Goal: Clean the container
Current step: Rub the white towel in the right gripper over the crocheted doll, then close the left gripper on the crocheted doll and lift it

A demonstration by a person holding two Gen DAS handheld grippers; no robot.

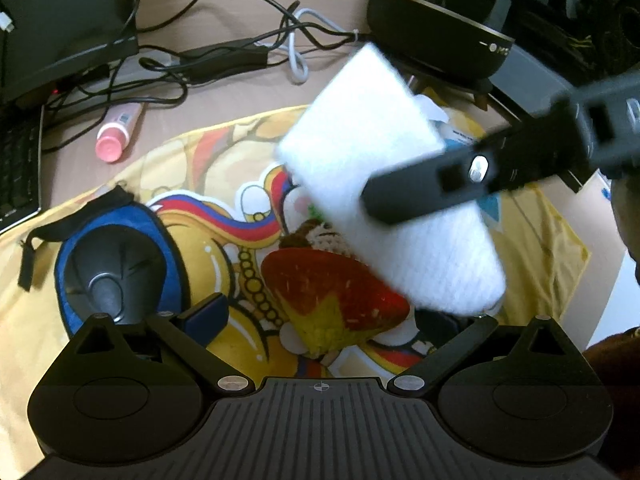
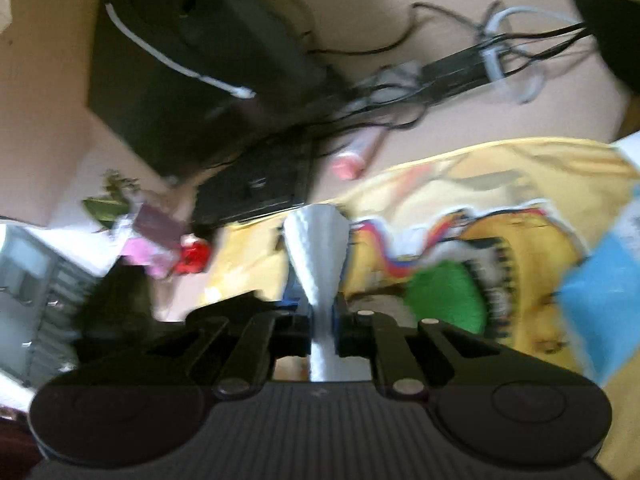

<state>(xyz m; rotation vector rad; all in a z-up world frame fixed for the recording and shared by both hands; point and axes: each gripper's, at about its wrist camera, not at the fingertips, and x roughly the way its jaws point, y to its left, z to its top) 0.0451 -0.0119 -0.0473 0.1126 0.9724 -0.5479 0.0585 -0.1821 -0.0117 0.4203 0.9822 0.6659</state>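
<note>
My right gripper [image 2: 323, 330] is shut on a white sponge [image 2: 318, 250], squeezed thin between its pads. In the left wrist view the same sponge [image 1: 384, 184] hangs in the air, with a right gripper finger [image 1: 432, 188] across it. My left gripper [image 1: 332, 316] is open and holds nothing. Between its fingers, on the yellow cartoon cloth [image 1: 200, 184], lies a red and yellow knitted piece [image 1: 332, 296]. I cannot pick out a container. The right wrist view is blurred.
A blue and black mouse-like pad [image 1: 116, 268] lies left on the cloth. A pink tube [image 1: 118, 132], cables [image 1: 224, 56], a keyboard [image 1: 18, 168] and a black round appliance [image 1: 436, 36] stand behind. A green item [image 2: 448, 296] and a blue packet [image 2: 604, 300] lie at right.
</note>
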